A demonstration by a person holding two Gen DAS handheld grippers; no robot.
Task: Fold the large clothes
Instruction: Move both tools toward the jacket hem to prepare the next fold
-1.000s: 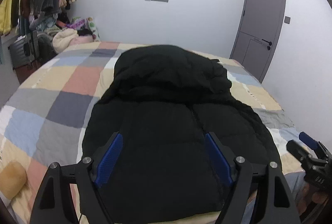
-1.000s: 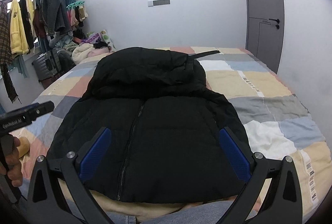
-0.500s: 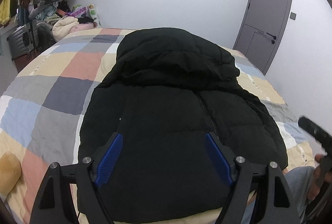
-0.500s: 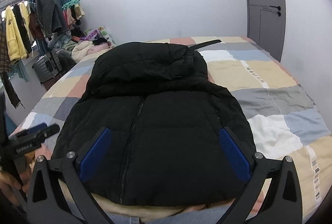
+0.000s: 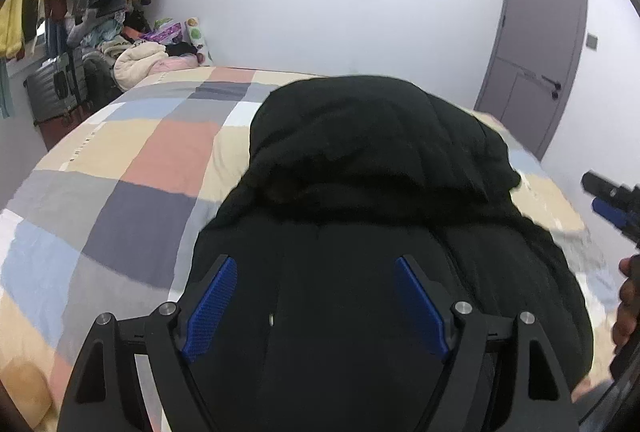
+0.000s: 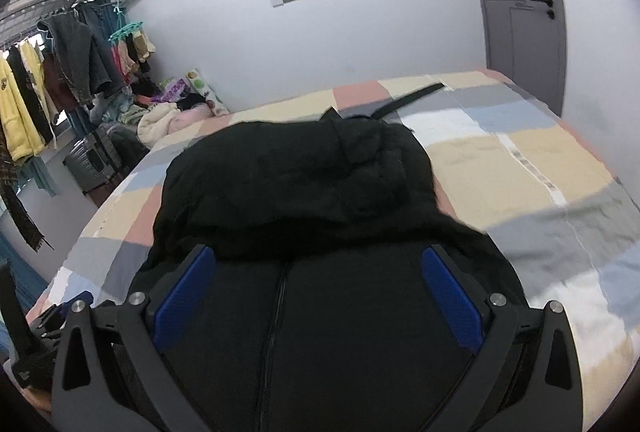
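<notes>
From your left wrist camera, your left gripper (image 5: 316, 292) hovers low over the near end of the black puffer jacket (image 5: 380, 232), its blue-padded fingers (image 5: 212, 304) spread wide apart with nothing between them; the jacket lies front-up along the middle of the bed (image 5: 132, 192), hood toward the far edge, hem at the near edge; at the right edge of this view your right gripper (image 5: 612, 200) shows as a dark tip with a blue pad, your hand (image 5: 628, 296) below it, beside the jacket's right side.

From your right wrist camera, your right gripper (image 6: 318, 292) points along the jacket (image 6: 304, 200) above its zip, fingers (image 6: 452, 300) held wide apart and gripping nothing; a black strap (image 6: 408, 98) lies on the patchwork cover past the hood, near the bed's (image 6: 540, 172) far edge; off the bed's far left corner, a clothes rack (image 6: 56, 72) carries hanging garments.
</notes>
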